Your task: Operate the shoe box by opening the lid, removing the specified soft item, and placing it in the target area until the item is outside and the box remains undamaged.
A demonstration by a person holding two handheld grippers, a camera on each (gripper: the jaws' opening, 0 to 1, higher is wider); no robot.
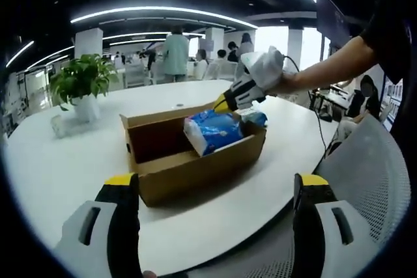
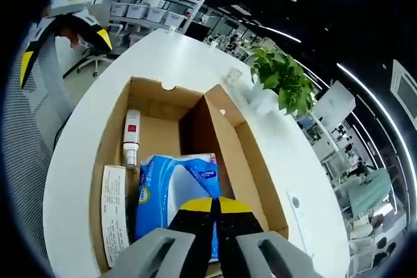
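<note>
Open cardboard shoe box (image 1: 195, 154) on white table (image 1: 58, 161). Blue soft pack (image 2: 174, 190) inside: likely light, squashy, slippery film; pinch its upper edge. Right gripper (image 2: 215, 216) jaws together above pack, not visibly gripping it. Left gripper (image 1: 212, 209) jaws apart, well back.

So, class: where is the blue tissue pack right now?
The blue tissue pack lies inside the open shoe box, beside a small tube, with the right tongs closed over it.

White table (image 1: 58, 161) carries open shoe box (image 1: 189, 170); potted plant (image 1: 83, 86); perhaps a small tag (image 2: 295, 203).

Open-topped box (image 2: 242, 154), plant (image 2: 281, 81) well apart
</note>
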